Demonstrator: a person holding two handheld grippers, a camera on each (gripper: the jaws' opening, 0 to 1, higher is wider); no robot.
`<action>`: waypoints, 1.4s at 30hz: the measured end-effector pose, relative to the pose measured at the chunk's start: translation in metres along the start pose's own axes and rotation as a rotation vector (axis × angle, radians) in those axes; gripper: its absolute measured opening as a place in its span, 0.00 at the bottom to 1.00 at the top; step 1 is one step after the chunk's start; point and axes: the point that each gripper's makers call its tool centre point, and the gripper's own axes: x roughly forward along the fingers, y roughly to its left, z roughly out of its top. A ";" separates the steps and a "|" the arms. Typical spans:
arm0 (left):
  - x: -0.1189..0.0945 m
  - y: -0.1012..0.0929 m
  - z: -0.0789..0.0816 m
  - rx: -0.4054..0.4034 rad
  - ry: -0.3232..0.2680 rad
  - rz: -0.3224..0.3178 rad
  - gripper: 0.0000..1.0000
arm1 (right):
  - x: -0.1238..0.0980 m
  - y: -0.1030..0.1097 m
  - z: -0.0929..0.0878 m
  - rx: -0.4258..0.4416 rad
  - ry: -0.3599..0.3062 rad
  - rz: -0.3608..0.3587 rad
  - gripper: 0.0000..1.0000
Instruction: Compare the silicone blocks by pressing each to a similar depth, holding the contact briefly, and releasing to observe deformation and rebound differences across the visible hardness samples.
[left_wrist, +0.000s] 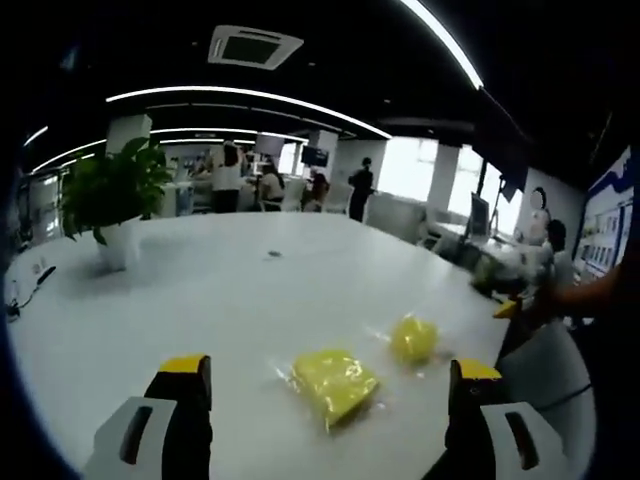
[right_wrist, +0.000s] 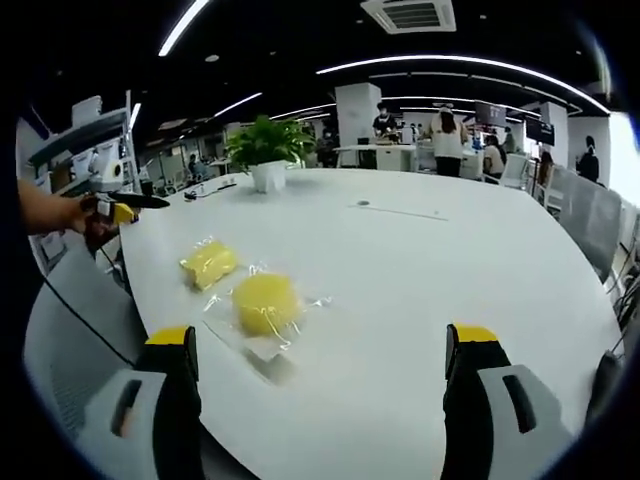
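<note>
Two yellow silicone blocks in clear wrap lie on the white table (left_wrist: 250, 300). The squarish block (left_wrist: 335, 383) lies just ahead of my left gripper (left_wrist: 330, 368), between its wide-open jaws. The rounder block (left_wrist: 413, 338) lies a little further and to the right. In the right gripper view the round block (right_wrist: 265, 303) is nearest and the squarish block (right_wrist: 208, 264) is behind it to the left. My right gripper (right_wrist: 320, 340) is open, empty and short of both. A hand holds the left gripper (right_wrist: 113, 211) at the table's left edge.
A potted plant (left_wrist: 115, 190) (right_wrist: 268, 145) stands further along the table. A small dark spot (right_wrist: 363, 204) marks the tabletop. A grey chair back (right_wrist: 70, 340) sits by the near edge. People and desks fill the office behind.
</note>
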 end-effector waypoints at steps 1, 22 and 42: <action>0.002 -0.002 -0.001 -0.006 0.003 -0.004 1.00 | -0.001 0.000 0.000 -0.004 0.004 0.001 0.97; 0.054 -0.016 0.001 -0.088 0.073 -0.114 1.00 | -0.010 -0.010 -0.012 -0.005 0.033 -0.034 0.97; 0.132 -0.064 -0.003 -0.298 0.137 -0.242 0.94 | -0.012 -0.011 -0.019 0.041 0.024 -0.042 0.97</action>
